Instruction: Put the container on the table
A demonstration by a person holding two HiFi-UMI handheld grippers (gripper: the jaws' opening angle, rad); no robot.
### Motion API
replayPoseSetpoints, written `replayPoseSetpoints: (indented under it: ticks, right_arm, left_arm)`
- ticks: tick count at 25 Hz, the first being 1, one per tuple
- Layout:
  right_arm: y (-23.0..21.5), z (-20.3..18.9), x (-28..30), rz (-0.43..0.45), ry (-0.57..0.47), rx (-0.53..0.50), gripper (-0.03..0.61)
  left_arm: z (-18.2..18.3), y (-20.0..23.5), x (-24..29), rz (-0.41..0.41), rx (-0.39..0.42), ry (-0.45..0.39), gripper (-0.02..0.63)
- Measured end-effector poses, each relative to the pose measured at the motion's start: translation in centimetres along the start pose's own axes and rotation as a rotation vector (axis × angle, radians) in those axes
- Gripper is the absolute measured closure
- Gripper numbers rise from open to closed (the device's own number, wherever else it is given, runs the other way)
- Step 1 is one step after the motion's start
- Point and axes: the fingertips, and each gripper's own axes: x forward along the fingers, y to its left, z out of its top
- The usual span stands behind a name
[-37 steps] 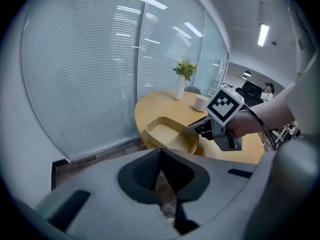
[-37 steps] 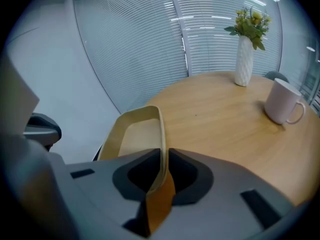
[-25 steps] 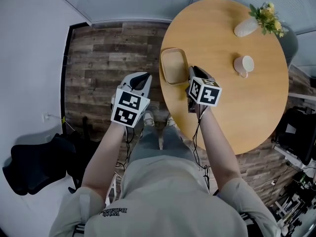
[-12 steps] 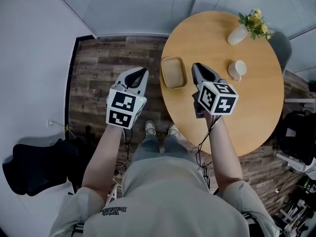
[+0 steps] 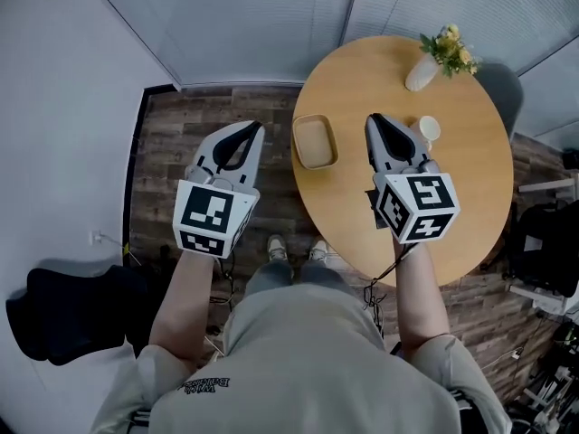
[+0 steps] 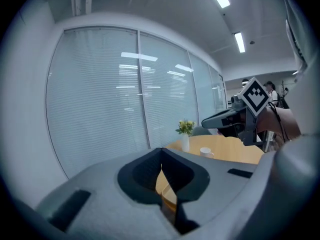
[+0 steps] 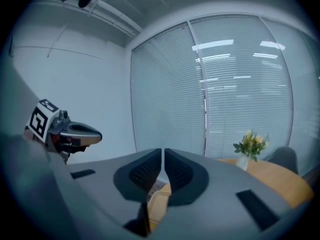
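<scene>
Container (image 5: 315,141), head view: a shallow tan tray lying on the round wooden table (image 5: 452,197) near its left edge, touched by neither gripper. The left gripper (image 5: 256,126) hangs over the plank floor (image 5: 176,134), just beside the table; the right gripper (image 5: 371,117) hangs over the tabletop between the container and a white cup (image 5: 426,130). A vase of yellow flowers (image 5: 423,70) stands at the far edge.

Left gripper view: jaws pressed together, nothing between them; a tan rim behind them is probably the container (image 6: 168,194).

Right gripper view: jaws closed to a thin slit, holding nothing; the container (image 7: 159,204) shows below them.
</scene>
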Motion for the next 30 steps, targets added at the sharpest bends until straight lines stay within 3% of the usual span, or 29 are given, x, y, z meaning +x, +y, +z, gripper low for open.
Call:
replayPoseSetpoints:
  ticks: [6,12,22,30]
  right_arm:
    - [0.1,3.9,-3.6,-0.016,-0.075,-0.052,0.545]
    - [2.3,7.3,-6.5,0.015,-0.127,-0.144,0.545]
    - [3.8,9.5,-9.8,0.022,-0.222,-0.139,0.545]
    - [4.4,7.7,-10.0,0.025,-0.196,-0.121,0.545]
  left_arm:
    - [5.6,-0.2,-2.9,0.02,0.055,-0.129,0.592]
    - [8.4,-0.3,-4.7,0.029,0.073,-0.181,0.592]
    - [8.1,-2.6,-6.3,0.002,0.068,-0.2,0.592]
    - [6.8,-2.8,-6.9,0.012,0.071,-0.171,0.592]
